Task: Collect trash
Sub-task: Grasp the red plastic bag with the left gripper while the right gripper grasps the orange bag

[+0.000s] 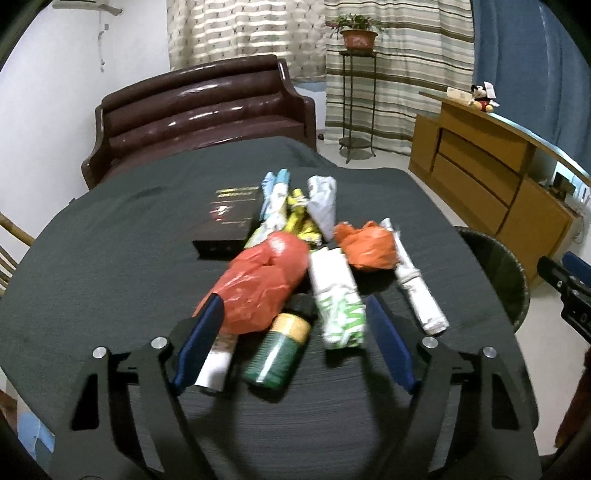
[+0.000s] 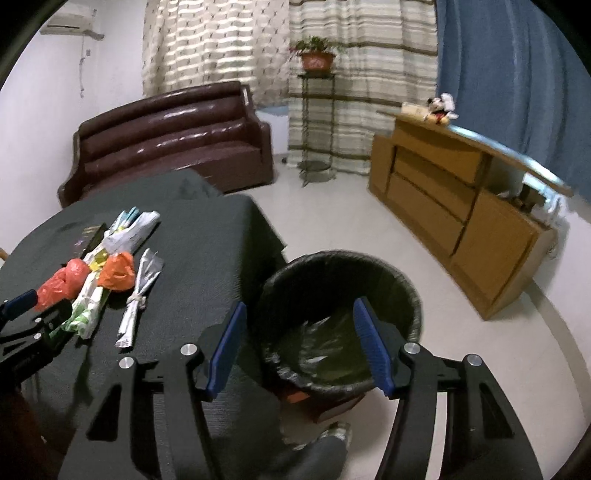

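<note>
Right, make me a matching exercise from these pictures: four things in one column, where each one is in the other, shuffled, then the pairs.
Things:
1. green bottle
2. trash bin
3. potted plant
4. stuffed toy

Places:
A. on the tall metal stand by the curtain
B. on the floor beside the table
C. on top of the wooden cabinet
D. lying on the table between the left gripper's open fingers

Pairs: 1-D, 2-B, 3-A, 4-C
</note>
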Motion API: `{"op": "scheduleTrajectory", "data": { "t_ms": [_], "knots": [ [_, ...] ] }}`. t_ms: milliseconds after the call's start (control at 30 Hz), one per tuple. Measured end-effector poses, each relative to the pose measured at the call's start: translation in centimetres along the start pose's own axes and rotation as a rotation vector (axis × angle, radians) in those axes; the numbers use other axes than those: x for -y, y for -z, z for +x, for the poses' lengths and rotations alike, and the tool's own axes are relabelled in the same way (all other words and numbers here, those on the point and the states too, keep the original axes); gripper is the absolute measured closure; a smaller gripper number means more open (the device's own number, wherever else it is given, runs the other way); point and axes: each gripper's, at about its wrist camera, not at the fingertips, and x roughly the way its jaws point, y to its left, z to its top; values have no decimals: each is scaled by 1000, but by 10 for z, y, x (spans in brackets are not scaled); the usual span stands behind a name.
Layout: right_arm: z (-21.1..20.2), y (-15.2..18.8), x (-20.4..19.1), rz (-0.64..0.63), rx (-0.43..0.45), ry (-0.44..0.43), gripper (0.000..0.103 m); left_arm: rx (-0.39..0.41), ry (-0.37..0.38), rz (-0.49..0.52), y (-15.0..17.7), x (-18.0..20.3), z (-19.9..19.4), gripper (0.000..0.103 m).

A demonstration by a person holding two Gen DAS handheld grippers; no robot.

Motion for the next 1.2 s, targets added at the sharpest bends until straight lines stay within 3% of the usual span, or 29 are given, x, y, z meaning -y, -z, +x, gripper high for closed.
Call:
{"op": "scheduleTrajectory", "data": {
  "t_ms": [300,600,833,867,933,1000,1200],
  "knots": [
    [9,-2,-12,-1,-3,-42,43,-15,-2,-13,-6,-21,-2,26],
    [18,-3,-16,11,-35,-69,43,4,-41,86,-18,-24,13,26],
    [23,-5,-21,9,-52,-78,43,-58,26,132,-25,-32,40,26],
    [23,-5,-22,8,-53,-78,43,-64,46,129,-26,-33,41,28],
    [24,-5,-26,4,-54,-81,43,-74,116,116,-26,-36,43,49],
    [23,-6,-28,-3,-55,-83,43,-92,184,90,-23,-38,43,56],
    [23,-9,-39,-20,-52,-87,43,-77,203,42,-17,-45,39,60]
  ]
}}
